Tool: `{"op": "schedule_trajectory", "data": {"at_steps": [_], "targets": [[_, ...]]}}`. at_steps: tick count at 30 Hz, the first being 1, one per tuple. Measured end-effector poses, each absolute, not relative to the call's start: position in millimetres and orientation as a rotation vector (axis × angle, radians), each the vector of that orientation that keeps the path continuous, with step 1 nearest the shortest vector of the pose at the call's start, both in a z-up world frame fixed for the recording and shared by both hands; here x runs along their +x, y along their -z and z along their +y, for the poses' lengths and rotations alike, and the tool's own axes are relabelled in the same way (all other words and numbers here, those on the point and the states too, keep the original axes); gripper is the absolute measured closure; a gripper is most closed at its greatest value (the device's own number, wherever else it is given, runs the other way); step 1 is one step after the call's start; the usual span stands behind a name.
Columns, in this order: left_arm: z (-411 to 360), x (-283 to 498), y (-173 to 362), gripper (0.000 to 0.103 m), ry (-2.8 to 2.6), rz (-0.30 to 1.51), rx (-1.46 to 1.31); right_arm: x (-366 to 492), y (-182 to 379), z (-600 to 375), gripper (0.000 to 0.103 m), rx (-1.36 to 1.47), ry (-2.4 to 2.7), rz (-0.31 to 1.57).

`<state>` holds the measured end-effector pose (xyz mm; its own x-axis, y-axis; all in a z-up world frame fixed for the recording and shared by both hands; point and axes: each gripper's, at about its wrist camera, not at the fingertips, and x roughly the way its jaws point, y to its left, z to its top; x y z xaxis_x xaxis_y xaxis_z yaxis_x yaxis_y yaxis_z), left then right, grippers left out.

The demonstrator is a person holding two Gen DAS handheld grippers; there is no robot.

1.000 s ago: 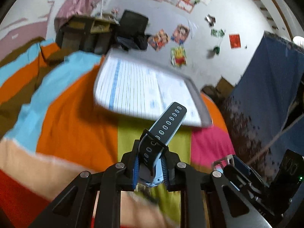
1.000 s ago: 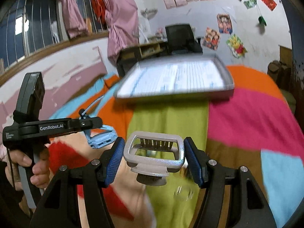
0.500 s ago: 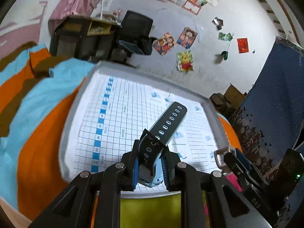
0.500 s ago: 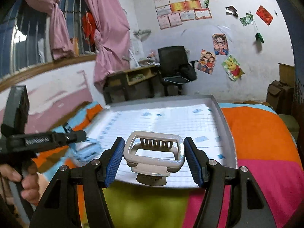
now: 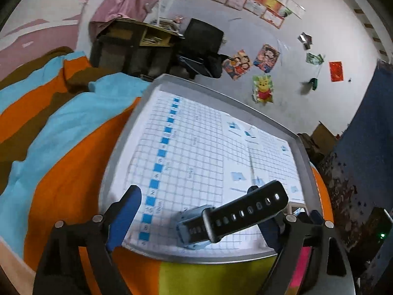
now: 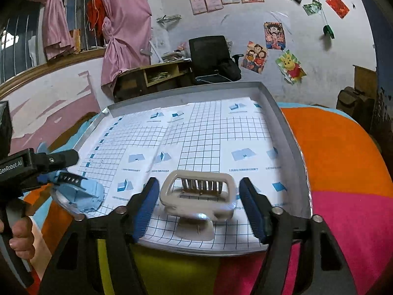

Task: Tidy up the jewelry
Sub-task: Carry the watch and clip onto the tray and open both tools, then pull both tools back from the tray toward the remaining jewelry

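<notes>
Left tool [image 5: 199, 211] wide open, holding nothing. Watch [image 5: 231, 217], blue body w/ black strap, lies on the gridded paper at the near edge of the tray [image 5: 301, 152], between the fingers, closer to the right one; can't tell if it touches that finger.

Right tool [image 6: 200, 202] also wide open, nothing gripped. Beige hair clip [image 6: 196, 196] sits on the paper btwn its blue pads [image 6: 147, 201], clear gap each side, near edge of tray, right of the watch.

Tray rests on a striped bedspread [image 6: 343, 172] (orange, pink, yellow-green, blue). Far side: desk [image 6: 152, 76], black chair [image 6: 211, 56], posters on wall.
</notes>
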<state>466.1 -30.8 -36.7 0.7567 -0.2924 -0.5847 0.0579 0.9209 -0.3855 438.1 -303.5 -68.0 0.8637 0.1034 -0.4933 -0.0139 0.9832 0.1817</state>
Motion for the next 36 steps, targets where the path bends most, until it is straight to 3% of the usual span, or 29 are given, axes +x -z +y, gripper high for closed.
{"op": "schedule_trajectory", "data": {"at_steps": [8, 11, 16, 18, 36], "targets": [[-26.3, 394.2, 7.3, 0.001, 0.122, 0.470, -0.259, 406.6, 52.5, -310.0, 0.021, 0.202, -0.041, 0.452], [-28.0, 359.8, -4.6, 0.000, 0.118, 0.411, -0.211, 382.3, 38.7, -308.3, 0.012, 0.183, -0.041, 0.408], [-24.1, 308.1, -15.8, 0.000, 0.090, 0.364, -0.186, 329.2, 17.3, -303.5, 0.009, 0.152, -0.029, 0.345], [-22.9, 286.5, -19.0, 0.000, 0.088, 0.351, -0.183, 310.0, 10.9, -302.9, 0.002, 0.158, -0.033, 0.334], [-12.3, 117.3, -17.5, 0.000, 0.153, 0.360, -0.108, 95.0, -18.8, -287.1, 0.001, 0.117, -0.011, 0.226]]}}
